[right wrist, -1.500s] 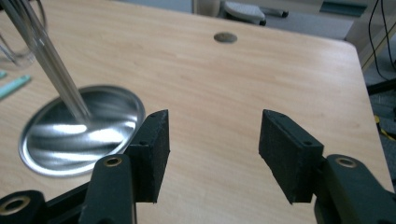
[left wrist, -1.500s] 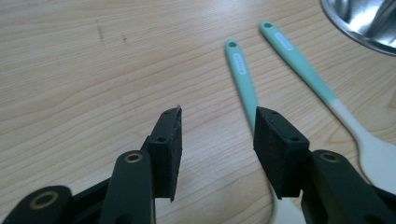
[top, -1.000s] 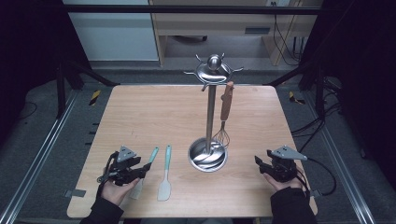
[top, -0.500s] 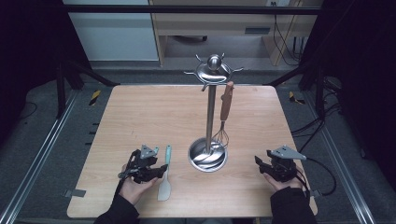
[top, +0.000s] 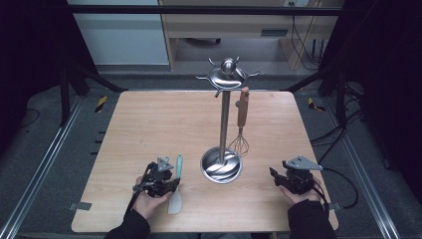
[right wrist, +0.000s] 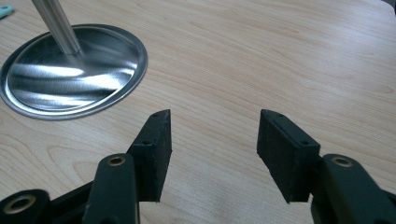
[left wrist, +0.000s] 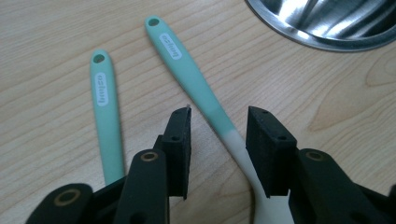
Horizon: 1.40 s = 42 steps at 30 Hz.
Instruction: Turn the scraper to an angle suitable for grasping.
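While the left gripper [left wrist: 218,135] jaws have just been closing, unclamped, the spatula [left wrist: 201,91] is straddled; a second spatula [left wrist: 106,112] is seen alongside.

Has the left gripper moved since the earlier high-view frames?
Yes. The left gripper has shifted right, toward the metal stand base, and its closing jaws now straddle the nearer spatula without visibly pressing it.

1. A lab or test room, staged for recording rather than a home kitchen.
2. A bare wooden table [top: 149,124] stands inside a black metal frame [top: 199,9].
3. Loose cables [top: 303,35] trail over grey floor.
4. A plain desk [top: 224,22] stands behind.
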Tool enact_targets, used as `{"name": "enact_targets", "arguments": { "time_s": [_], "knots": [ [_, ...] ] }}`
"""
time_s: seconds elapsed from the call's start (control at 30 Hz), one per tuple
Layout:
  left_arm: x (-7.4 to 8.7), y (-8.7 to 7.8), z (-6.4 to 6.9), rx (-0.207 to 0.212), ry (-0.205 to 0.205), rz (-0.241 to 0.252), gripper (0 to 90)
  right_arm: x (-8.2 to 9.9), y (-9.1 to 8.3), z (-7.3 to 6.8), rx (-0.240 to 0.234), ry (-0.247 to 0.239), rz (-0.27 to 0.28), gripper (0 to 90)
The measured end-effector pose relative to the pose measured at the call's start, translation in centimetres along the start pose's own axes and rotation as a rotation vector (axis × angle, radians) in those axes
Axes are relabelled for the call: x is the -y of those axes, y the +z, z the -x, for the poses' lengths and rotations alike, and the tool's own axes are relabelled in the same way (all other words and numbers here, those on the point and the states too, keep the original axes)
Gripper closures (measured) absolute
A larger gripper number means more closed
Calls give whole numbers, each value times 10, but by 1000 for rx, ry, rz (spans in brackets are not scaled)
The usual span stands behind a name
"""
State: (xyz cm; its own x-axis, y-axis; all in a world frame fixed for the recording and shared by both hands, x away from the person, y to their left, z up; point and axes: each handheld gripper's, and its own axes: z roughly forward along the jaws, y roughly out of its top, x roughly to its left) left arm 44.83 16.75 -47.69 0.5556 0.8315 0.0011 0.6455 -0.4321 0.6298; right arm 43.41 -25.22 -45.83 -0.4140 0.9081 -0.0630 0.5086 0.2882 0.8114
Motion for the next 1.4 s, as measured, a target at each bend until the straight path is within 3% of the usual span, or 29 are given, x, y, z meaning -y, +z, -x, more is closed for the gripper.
{"name": "enact_targets", "arguments": {
  "time_s": [0.43, 0.73, 1.0, 1.4],
  "knots": [
    [1, 6, 5, 13, -6, -34, 676, 0, 0, 1, 1, 2, -3, 453],
    [1, 8, 16, -26, 5, -63, 722, 0, 0, 1, 2, 0, -2, 453],
    [0, 6, 13, -11, -4, -79, 754, 0, 0, 1, 2, 0, -5, 452],
    [5, -3, -5, 33, -22, -95, 797, 0, -1, 2, 0, 2, 1, 449]
  ]
}}
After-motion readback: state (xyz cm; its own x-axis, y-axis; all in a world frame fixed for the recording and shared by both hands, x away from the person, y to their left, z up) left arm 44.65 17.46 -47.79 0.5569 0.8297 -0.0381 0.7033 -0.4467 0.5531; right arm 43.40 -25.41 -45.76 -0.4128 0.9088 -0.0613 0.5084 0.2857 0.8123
